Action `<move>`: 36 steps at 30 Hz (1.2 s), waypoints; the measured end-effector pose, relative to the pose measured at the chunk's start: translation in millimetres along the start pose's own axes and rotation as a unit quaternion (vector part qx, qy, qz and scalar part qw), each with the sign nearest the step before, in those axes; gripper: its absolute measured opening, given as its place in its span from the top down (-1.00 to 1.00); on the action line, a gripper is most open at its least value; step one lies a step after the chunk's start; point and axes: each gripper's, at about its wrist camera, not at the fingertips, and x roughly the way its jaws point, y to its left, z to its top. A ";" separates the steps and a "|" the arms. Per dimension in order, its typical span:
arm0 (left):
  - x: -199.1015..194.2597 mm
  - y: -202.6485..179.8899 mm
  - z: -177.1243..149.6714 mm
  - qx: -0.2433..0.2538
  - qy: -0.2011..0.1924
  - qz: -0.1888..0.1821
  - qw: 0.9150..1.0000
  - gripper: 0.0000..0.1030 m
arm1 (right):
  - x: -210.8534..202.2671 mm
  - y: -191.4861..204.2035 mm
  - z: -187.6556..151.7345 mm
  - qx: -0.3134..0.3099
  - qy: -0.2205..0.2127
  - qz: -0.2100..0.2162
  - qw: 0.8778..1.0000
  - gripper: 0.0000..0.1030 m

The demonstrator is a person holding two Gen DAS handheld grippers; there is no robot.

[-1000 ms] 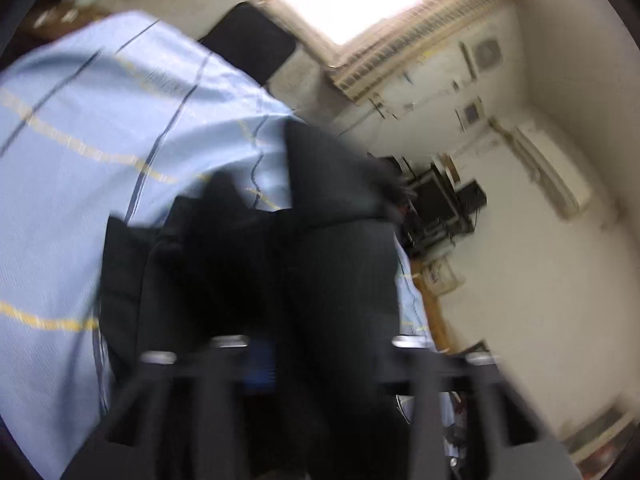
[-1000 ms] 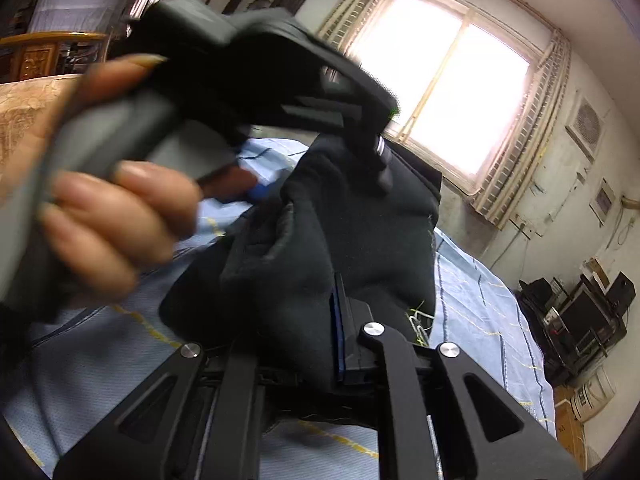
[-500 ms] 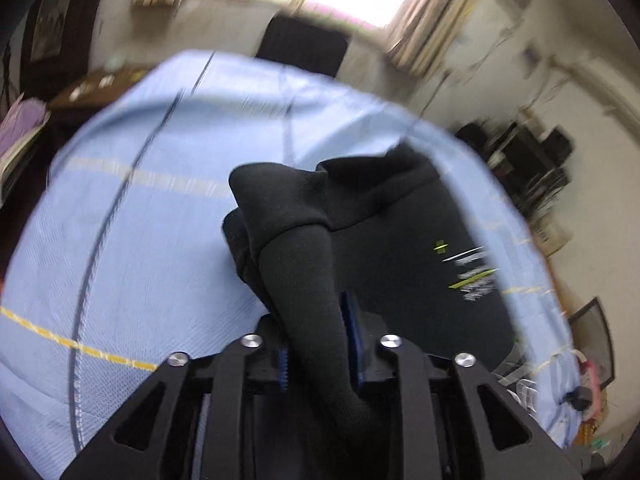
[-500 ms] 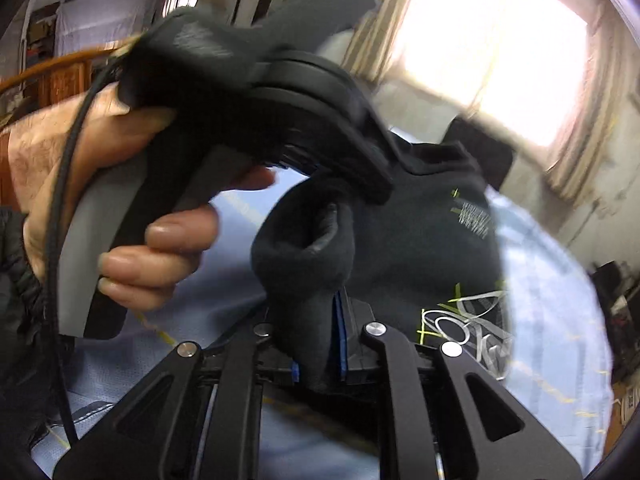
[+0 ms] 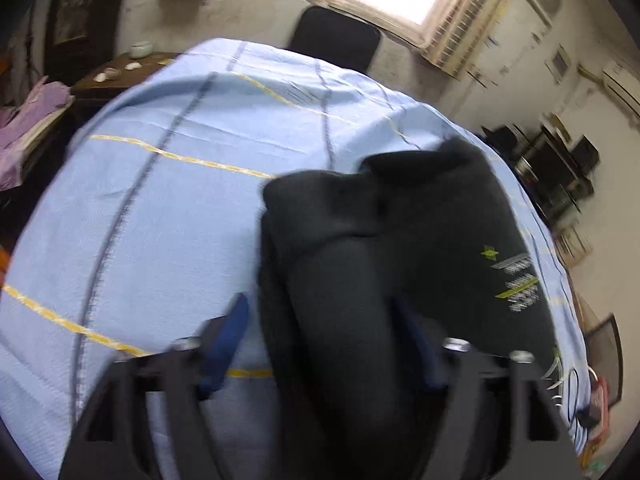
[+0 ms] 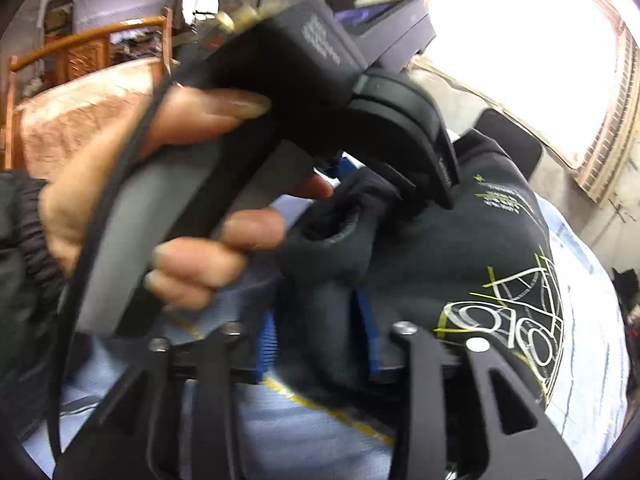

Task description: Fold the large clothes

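Note:
A black sweatshirt (image 5: pixel 432 240) with yellow-green and white print lies on a light blue striped sheet (image 5: pixel 160 208). Its sleeve (image 5: pixel 340 320) runs back between the fingers of my left gripper (image 5: pixel 320 328), whose blue pads stand apart on either side of it. In the right wrist view the sweatshirt (image 6: pixel 460 248) fills the middle, and a fold of it sits between the parted blue pads of my right gripper (image 6: pixel 316 336). The left gripper's body and the hand holding it (image 6: pixel 192 216) fill the left of that view.
The sheet covers a table or bed. A black chair back (image 5: pixel 336 36) stands at the far edge under a bright window. A dark side table (image 5: pixel 120 72) is at far left. A wooden chair (image 6: pixel 80 92) is behind the hand.
Both grippers were shut on the sweatshirt half a second ago; now both have their pads spread apart, with the cloth loose between them. The garment has come down onto the sheet.

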 end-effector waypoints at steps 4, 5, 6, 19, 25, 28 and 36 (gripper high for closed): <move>-13.1 -5.6 -0.2 0.011 -0.016 0.016 1.000 -0.53 | -35.3 -4.4 -4.5 0.000 -0.033 0.018 0.999 -0.14; -16.9 -7.8 -0.5 0.015 -0.022 0.023 0.999 -0.52 | -41.3 -8.8 -5.0 0.001 -0.039 0.017 0.999 -0.18; -22.7 -9.9 -0.9 0.018 -0.030 0.033 0.999 -0.51 | -50.9 -13.7 -7.6 0.006 -0.046 0.018 0.999 -0.18; -88.8 -55.3 -21.1 0.066 -0.128 0.011 0.989 -0.50 | -89.5 -98.0 -8.8 0.136 -0.102 -0.011 0.985 -0.02; -32.0 -78.1 -35.8 0.111 -0.065 0.056 0.990 -0.53 | -41.9 -126.9 -13.6 0.203 -0.052 -0.030 0.977 0.02; -28.8 -75.1 -36.1 0.106 -0.057 0.046 0.992 -0.53 | -22.7 -136.5 -29.8 0.222 -0.038 -0.018 0.974 0.03; -25.7 -85.5 -45.4 0.141 -0.072 0.090 0.983 -0.54 | -17.2 -142.5 -42.6 0.240 -0.042 0.014 0.970 0.01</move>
